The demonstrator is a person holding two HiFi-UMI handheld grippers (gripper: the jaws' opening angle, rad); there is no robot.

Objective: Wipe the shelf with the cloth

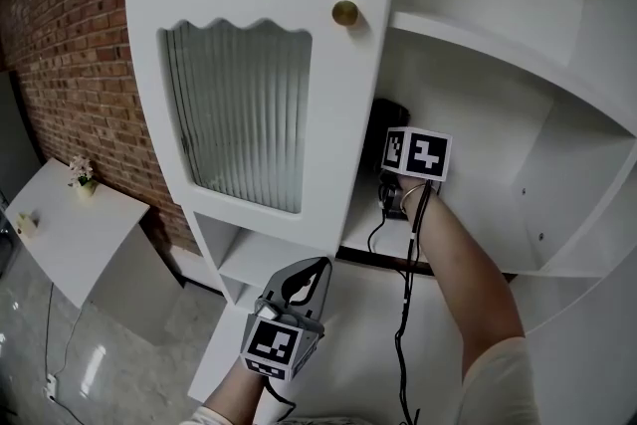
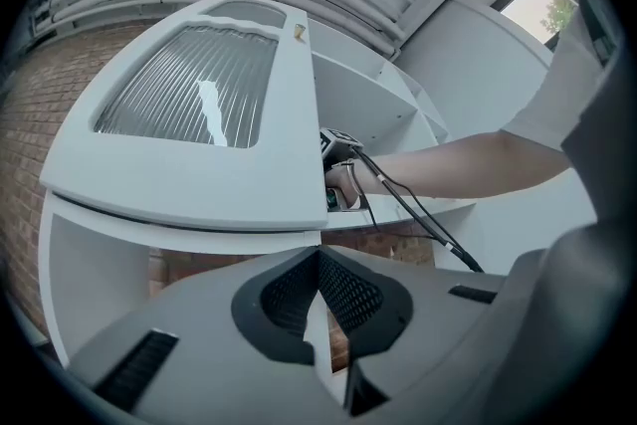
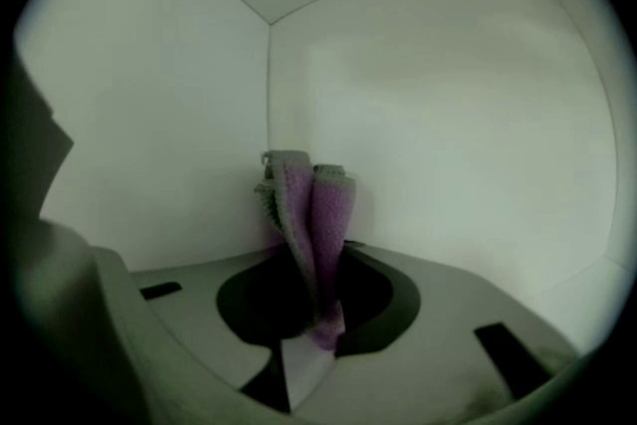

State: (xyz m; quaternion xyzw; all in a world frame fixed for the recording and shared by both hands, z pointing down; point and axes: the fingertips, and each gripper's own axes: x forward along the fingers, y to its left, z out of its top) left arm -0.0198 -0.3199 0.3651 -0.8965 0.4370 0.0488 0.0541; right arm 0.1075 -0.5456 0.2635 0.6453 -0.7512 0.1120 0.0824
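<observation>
We are clamping the right hand-held gripper (image 3: 317, 318) on bunched folds of the soft, limp purple terry cloth (image 3: 317, 214), near the white shelf's (image 1: 360, 230) back corner; left hand-held gripper (image 2: 320, 314) jaws together, empty.

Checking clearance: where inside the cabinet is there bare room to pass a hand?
Bare: the shelf between the right gripper and the side wall; the lower shelf under the door. Crowded: at the door's edge, with gripper, cloth, cable.

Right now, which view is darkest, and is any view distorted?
Right gripper view: darkest, with a greenish cast, yet the purple cloth is readable; left gripper view: strong fisheye bends the cabinet door, and the corners are black; head view: evenly lit and sharp.
</observation>
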